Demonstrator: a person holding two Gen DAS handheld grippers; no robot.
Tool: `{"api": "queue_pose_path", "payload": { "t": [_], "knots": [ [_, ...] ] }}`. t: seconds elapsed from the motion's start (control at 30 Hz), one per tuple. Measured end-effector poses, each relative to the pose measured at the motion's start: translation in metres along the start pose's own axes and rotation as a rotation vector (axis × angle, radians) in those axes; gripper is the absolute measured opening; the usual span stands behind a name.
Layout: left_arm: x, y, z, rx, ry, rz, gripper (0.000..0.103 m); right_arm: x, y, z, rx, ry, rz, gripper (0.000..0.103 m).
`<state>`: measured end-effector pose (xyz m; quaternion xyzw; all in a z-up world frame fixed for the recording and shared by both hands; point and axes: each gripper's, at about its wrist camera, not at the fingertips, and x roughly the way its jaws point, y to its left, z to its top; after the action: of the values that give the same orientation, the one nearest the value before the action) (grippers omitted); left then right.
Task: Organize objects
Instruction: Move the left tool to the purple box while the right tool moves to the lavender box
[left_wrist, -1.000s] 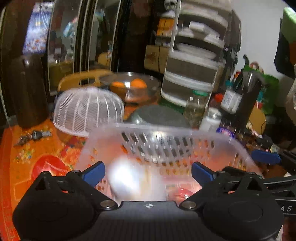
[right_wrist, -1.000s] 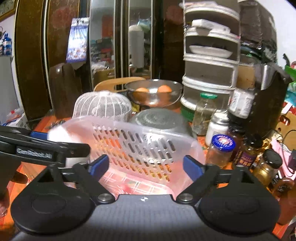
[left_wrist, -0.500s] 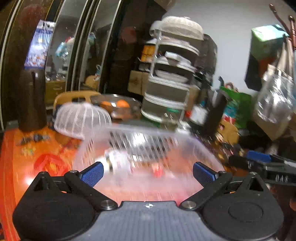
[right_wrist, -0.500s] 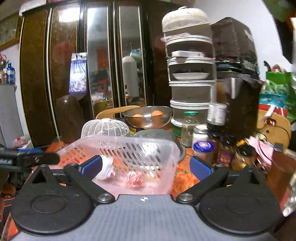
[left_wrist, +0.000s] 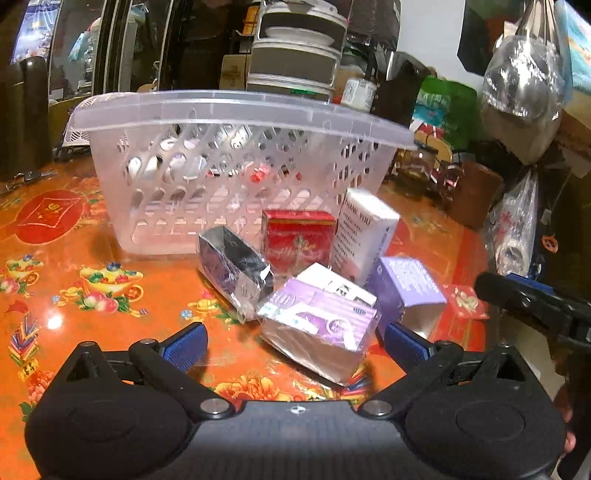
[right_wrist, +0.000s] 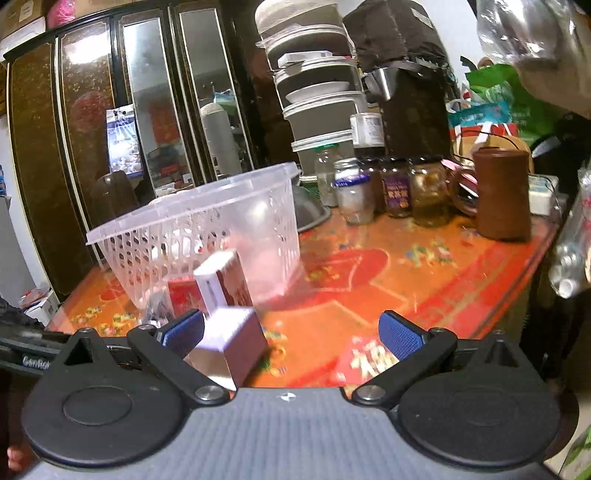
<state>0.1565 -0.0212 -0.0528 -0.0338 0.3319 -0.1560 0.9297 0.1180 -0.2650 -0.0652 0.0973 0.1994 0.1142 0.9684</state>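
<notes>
A clear perforated plastic basket stands on the orange table, with small items inside it; it also shows in the right wrist view. In front of it lie several small boxes: a red one, a white one, a silver wrapped one, a purple-and-white one and a purple one. My left gripper is open and empty, just short of the boxes. My right gripper is open and empty, with a purple box beside its left finger.
Glass jars and a brown mug stand at the back right of the table. A stacked food container and dark cabinets are behind. A red envelope lies near the front edge.
Both grippers have pulled back and down from above the basket. The basket now stands further away, and the boxes on the table have come into view.
</notes>
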Motion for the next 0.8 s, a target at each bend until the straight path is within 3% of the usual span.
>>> {"api": "queue_pose_path", "payload": {
  "t": [0.6, 0.7, 0.77, 0.8],
  "knots": [
    [0.025, -0.033, 0.000, 0.089, 0.036, 0.136, 0.102, 0.002, -0.006, -0.029, -0.012, 0.034, -0.026, 0.103],
    [0.024, -0.034, 0.000, 0.097, 0.022, 0.151, 0.090, 0.002, -0.005, -0.029, -0.015, 0.035, -0.027, 0.103],
    [0.020, -0.034, 0.000, 0.099, 0.011, 0.145, 0.072, 0.002, -0.004, -0.030, -0.016, 0.036, -0.025, 0.103],
    [0.017, -0.033, 0.000, 0.095, 0.010, 0.143, 0.072, 0.002, -0.003, -0.030, -0.019, 0.037, -0.026, 0.103]
  ]
}}
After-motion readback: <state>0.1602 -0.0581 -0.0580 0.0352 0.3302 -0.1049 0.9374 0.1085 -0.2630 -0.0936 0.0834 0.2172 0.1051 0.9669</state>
